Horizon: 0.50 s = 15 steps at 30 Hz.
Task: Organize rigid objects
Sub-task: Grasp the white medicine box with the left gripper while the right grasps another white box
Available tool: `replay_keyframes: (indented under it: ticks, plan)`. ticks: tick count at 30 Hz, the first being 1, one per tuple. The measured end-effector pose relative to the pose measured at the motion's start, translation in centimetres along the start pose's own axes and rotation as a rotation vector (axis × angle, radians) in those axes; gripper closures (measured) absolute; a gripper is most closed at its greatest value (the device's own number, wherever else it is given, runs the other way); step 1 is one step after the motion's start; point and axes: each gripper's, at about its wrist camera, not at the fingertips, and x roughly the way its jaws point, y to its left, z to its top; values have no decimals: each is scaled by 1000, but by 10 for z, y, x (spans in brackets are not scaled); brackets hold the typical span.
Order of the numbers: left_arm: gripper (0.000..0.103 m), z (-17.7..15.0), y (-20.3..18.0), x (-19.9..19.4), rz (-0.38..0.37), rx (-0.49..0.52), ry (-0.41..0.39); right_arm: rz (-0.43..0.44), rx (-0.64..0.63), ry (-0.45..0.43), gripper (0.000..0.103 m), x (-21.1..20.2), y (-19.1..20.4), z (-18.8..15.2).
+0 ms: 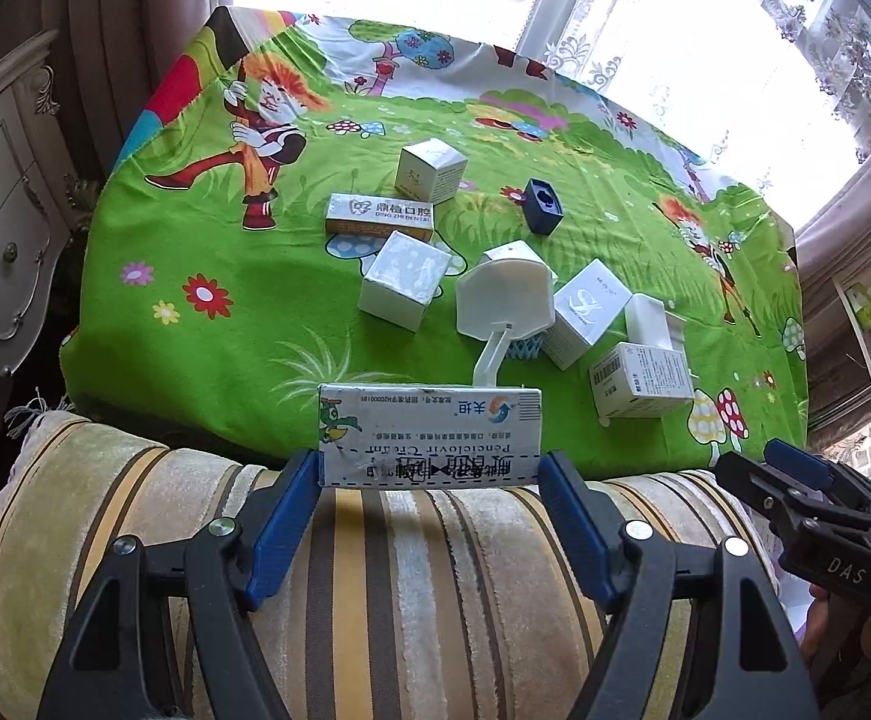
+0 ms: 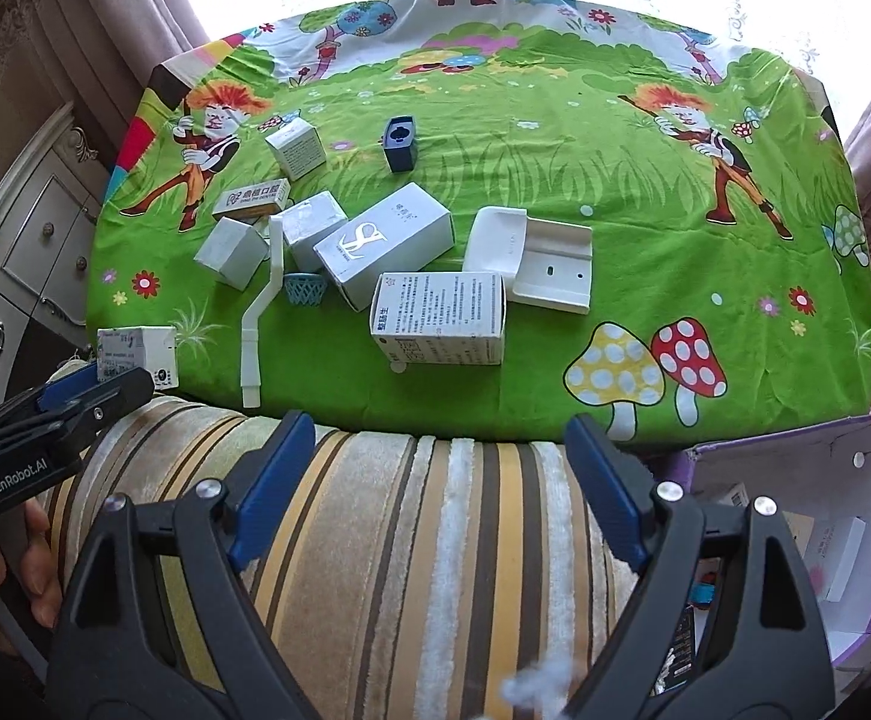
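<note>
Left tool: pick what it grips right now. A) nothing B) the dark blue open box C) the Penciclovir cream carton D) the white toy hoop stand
C: the left tool has its blue fingers pressed on both ends of the Penciclovir cream carton, above the striped cushion.

Boxes (image 2: pixel 438 318) clustered on tablecloth (image 2: pixel 555 180), beyond striped cushion (image 2: pixel 411 510).

The bench (image 1: pixel 207 360) is viewed by both wrist cameras from low at its near edge, facing far; the box cluster (image 2: pixel 387 246) is shared, seen from left and right.
</note>
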Motion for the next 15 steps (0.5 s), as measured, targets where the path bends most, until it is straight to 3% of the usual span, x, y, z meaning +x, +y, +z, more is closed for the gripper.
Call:
replay_keyframes:
  ticks: [15]
  plan:
    - [28, 0, 2, 5, -75, -15, -26, -24, 1, -4, 16, 10, 2, 6]
